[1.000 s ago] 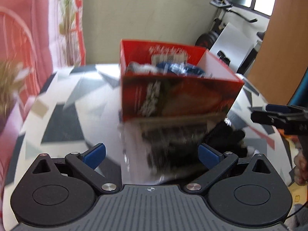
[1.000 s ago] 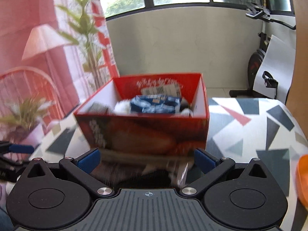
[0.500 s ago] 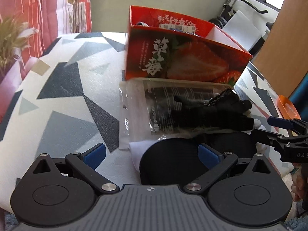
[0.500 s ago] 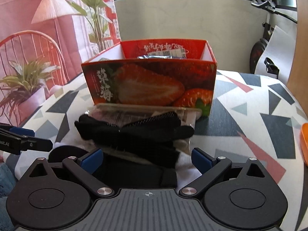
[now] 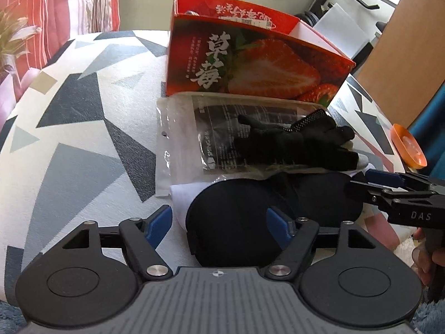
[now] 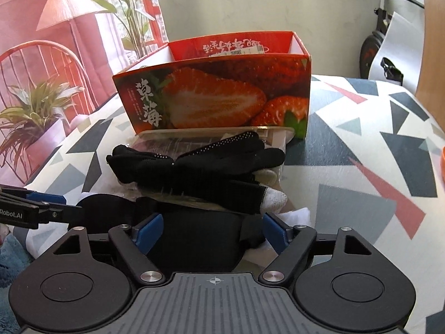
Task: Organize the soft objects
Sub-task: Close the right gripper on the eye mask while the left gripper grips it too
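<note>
A: Black padded fabric eye mask [image 5: 236,217], at the table's near edge, lies between the spread fingers of both tools: left gripper [image 5: 219,226] released around one cup, right gripper [image 6: 212,229] released around the other. Nothing is grasped.

B: Risk?

A: Likely a shared pinch. A white cloth [image 5: 182,197] lies under the mask; a clear plastic packet [image 5: 180,142] and black knit gloves [image 6: 200,171] overlap its far edge and may drag along.

B: Surroundings?

A: Red strawberry-printed cardboard box [image 6: 217,94], open-topped, stands just beyond, touching the packet. Its tall front wall blocks a straight push. An orange dish [image 5: 407,146] sits at the table [image 5: 72,128] edge.
</note>
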